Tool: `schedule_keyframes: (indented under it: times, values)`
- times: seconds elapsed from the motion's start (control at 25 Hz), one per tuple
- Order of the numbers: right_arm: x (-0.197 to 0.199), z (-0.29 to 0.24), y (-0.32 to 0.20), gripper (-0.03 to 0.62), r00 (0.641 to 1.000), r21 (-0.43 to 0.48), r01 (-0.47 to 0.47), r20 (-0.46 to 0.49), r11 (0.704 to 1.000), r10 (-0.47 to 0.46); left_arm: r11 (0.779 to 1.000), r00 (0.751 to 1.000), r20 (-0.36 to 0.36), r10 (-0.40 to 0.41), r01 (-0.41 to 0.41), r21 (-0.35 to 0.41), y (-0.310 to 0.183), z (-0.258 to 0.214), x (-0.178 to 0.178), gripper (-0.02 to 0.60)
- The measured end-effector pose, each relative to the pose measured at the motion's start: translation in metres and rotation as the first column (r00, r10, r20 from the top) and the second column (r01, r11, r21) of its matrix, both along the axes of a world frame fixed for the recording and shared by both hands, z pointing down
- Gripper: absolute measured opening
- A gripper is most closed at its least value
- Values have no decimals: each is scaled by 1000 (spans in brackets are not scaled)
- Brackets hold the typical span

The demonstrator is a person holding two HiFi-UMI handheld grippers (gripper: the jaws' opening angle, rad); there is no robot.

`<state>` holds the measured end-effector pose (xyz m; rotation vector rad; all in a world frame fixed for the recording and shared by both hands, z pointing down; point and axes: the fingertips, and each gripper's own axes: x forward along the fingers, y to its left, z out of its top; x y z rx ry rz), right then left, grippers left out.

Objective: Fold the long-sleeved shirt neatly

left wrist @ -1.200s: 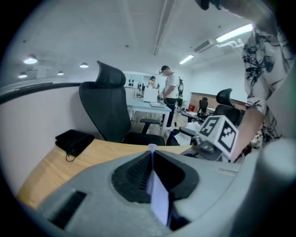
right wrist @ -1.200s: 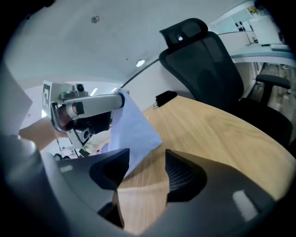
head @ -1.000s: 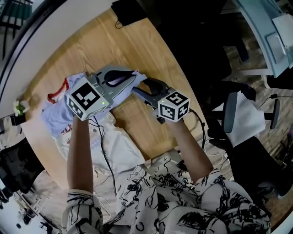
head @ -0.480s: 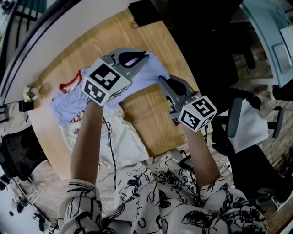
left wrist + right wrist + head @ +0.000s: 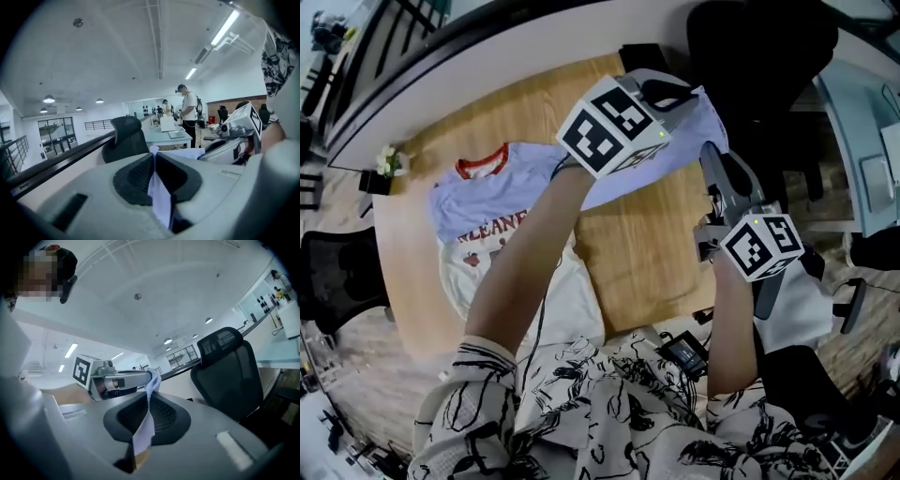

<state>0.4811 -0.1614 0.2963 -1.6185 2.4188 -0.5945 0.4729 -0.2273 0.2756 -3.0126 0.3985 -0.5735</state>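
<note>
Left gripper (image 5: 153, 157) and right gripper (image 5: 148, 399) clamp the shirt (image 5: 478, 202), forearm (image 5: 532, 253) covering part.

Your pale lilac shirt (image 5: 478, 202), red-collared with red lettering, lies by the bench's (image 5: 628, 253) left edge, one end lifted taut toward the far right corner.

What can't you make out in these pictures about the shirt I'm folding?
1. Head view: the left arm lies over the shirt, so its print cannot be read whole.
2. Gripper views: the left gripper and the right gripper each show only a strip of cloth between shut jaws; which part of the shirt cannot be told.
3. The table is outside both gripper views.
</note>
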Motion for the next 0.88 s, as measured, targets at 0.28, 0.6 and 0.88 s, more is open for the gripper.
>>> schedule_keyframes:
  times: [0.28,0.6,0.88]
  values:
    - [-31,-75,5,25,995,73,78,-69,994,-73,997,994,-86,71,-71,9,6,-59,-24,26]
    - [-132,-103,14,25,960,72,233,-179,970,-218,997,990,-127,65,-68,-20,8,-83,-136,29]
    - [-261,-97,25,25,927,48,338,-188,940,-324,997,995,-68,76,-77,-9,20,-77,-270,29]
